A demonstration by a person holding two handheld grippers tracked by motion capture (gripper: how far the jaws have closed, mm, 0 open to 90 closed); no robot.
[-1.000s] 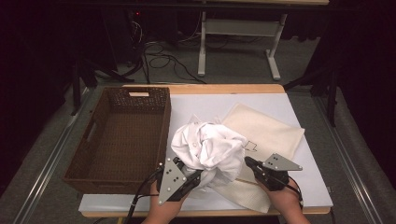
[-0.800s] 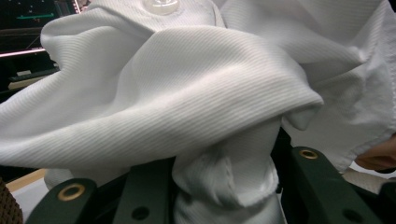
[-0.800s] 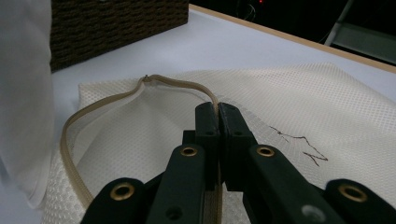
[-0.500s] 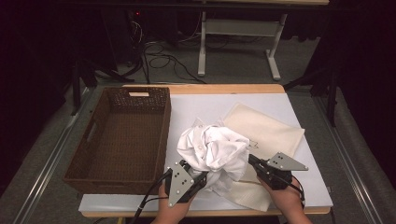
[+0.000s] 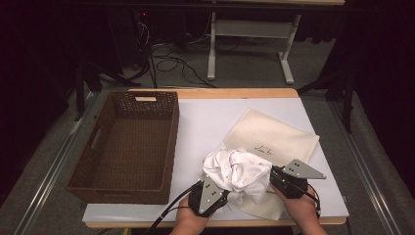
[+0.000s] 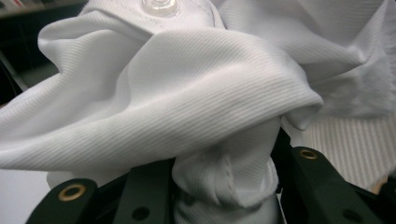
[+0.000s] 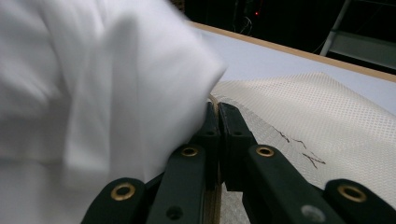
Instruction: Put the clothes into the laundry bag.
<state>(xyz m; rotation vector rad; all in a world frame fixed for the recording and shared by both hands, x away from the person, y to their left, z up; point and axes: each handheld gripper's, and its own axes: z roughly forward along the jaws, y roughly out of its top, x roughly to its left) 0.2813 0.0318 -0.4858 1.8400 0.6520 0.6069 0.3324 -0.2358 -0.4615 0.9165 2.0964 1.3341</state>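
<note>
High view: 1 white garment (image 5: 238, 172), 2 tools.

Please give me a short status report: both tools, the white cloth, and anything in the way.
Left tool shut on white cloth. Right tool shut, at cloth's other side, pinching a thin edge. Cloth bunched over cream bag. Basket to the left, nothing between.

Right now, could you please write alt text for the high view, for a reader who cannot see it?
A person's two grippers, left gripper and right gripper, hold a bunched white garment over a cream cloth on a white table. An empty brown wicker basket sits to the left.
</note>
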